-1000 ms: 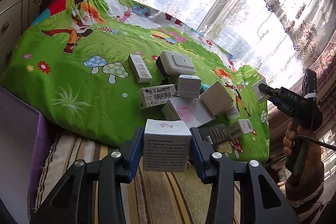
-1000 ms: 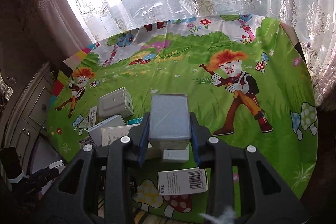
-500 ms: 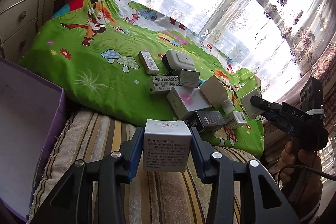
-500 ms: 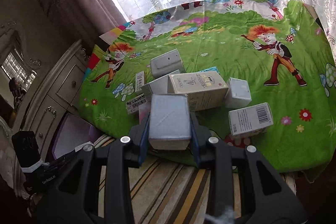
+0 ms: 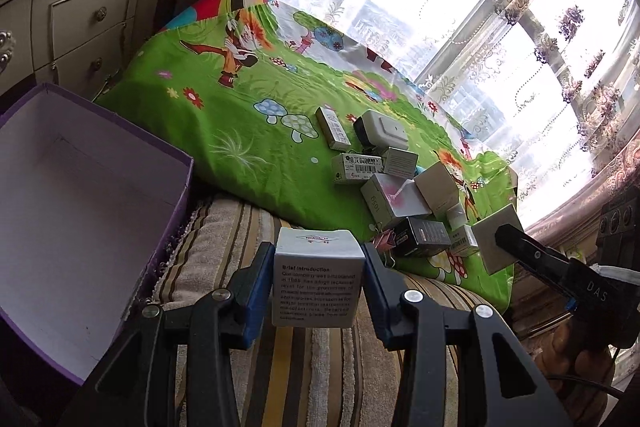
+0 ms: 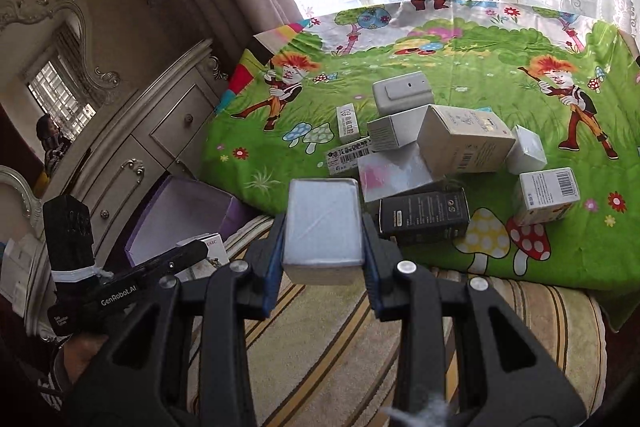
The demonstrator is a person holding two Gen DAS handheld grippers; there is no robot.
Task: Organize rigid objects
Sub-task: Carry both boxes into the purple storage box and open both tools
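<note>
My left gripper is shut on a white box with printed text, held above the striped cushion. My right gripper is shut on a grey-white box; it also shows in the left wrist view at the right. An open purple box stands to the left of the left gripper, and shows in the right wrist view. Several small boxes lie piled on the green cartoon cloth, beyond both grippers.
A cream dresser stands behind the purple box at the left. A lace-curtained window lies beyond the cloth. A black box and a barcode box lie at the cloth's near edge.
Both grippers have pulled back and swung left with their boxes, away from the pile. The purple box has come into view on the left.
</note>
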